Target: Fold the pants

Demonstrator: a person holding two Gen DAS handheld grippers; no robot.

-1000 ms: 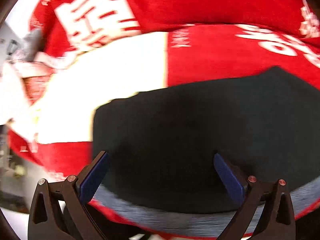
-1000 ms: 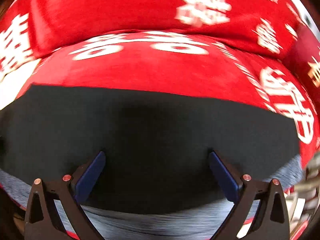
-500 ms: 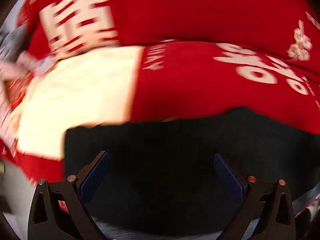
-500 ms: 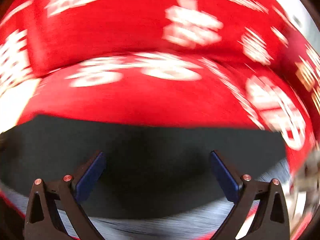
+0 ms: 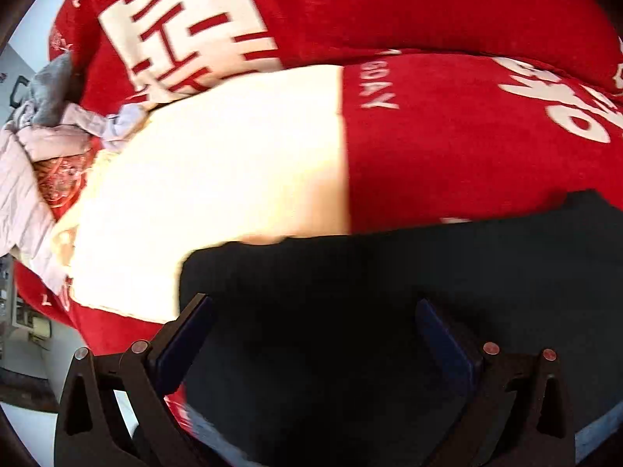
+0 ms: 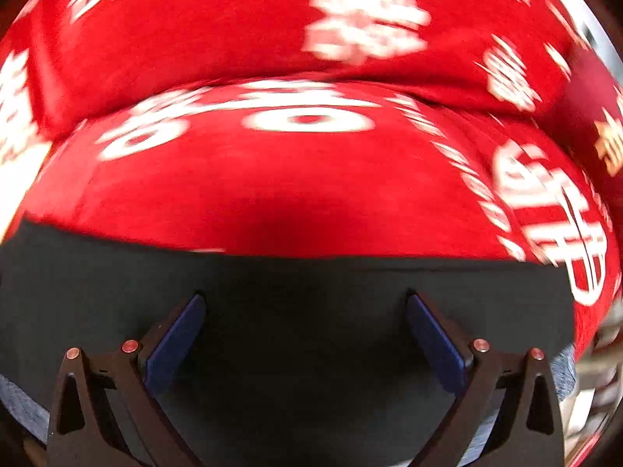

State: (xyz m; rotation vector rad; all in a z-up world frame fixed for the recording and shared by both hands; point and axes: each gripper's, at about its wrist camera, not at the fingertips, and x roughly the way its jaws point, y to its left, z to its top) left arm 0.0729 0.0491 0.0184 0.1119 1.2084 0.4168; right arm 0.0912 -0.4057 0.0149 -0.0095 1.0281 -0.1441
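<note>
black pants (image 5: 370,311) under spread left fingers (image 5: 187,338), likewise right fingers (image 6: 175,338)

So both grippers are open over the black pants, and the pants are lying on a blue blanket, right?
Not quite: the blanket is red with white lettering, not blue, as the right wrist view shows. Both the left gripper and right gripper are open over the black pants.

matt black cloth pants (image 5: 389,311), fuzzy red blanket (image 6: 311,186)

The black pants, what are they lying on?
The pants lie on a red blanket with white writing. What is directly beneath the pants is covered, so it cannot be seen.
</note>
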